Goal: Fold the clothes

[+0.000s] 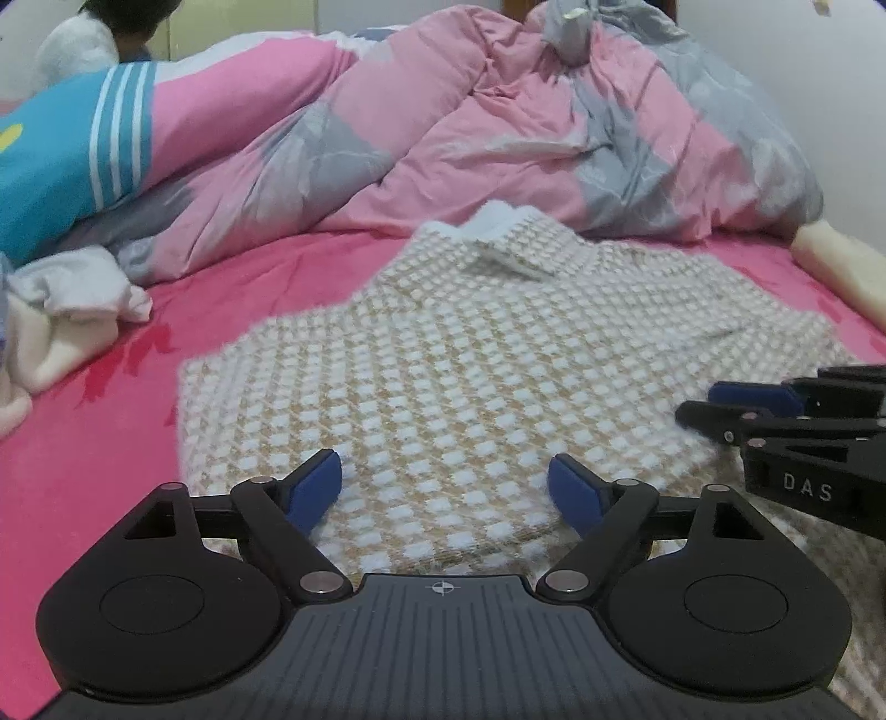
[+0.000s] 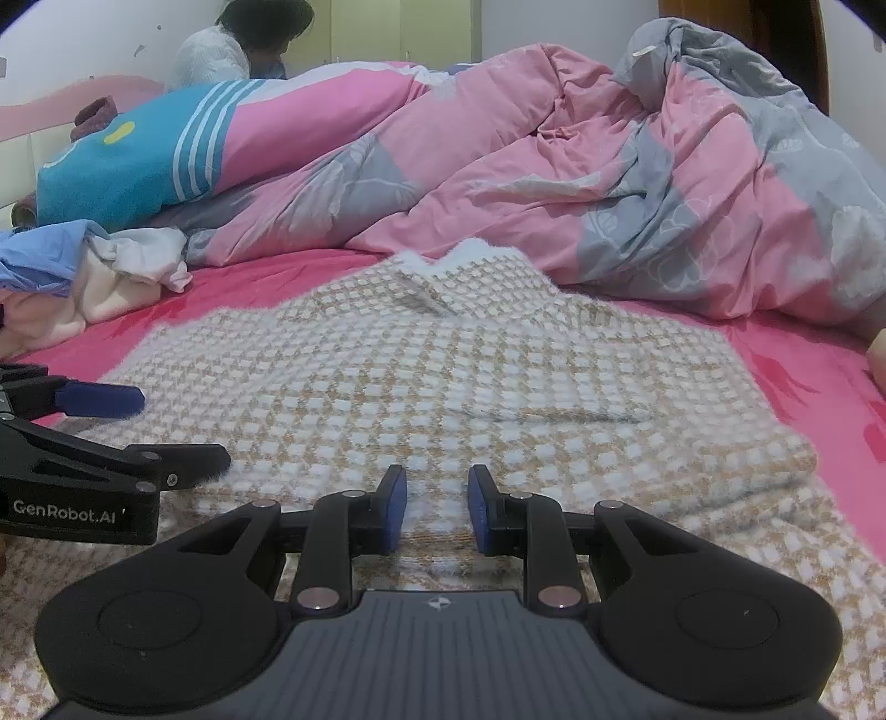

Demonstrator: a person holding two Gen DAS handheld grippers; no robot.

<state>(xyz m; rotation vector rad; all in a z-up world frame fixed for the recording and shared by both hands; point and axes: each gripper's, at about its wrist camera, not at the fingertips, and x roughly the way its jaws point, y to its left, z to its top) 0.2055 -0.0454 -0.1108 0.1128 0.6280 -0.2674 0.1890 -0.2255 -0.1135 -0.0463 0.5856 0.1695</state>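
Note:
A fuzzy beige-and-white checked sweater lies flat on the pink bed sheet, collar toward the far side, with a folded-in part across its right half. My left gripper hovers over the sweater's near left part, jaws wide open, nothing between the pads. My right gripper sits low at the near hem with its blue pads a narrow gap apart. Sweater fabric shows in that gap, and whether the pads press on it I cannot tell.
A bunched pink-and-grey duvet and a blue striped pillow fill the far side of the bed. Loose white, cream and blue clothes are heaped at the left. A cream roll lies at the right edge. A person sits behind the bed.

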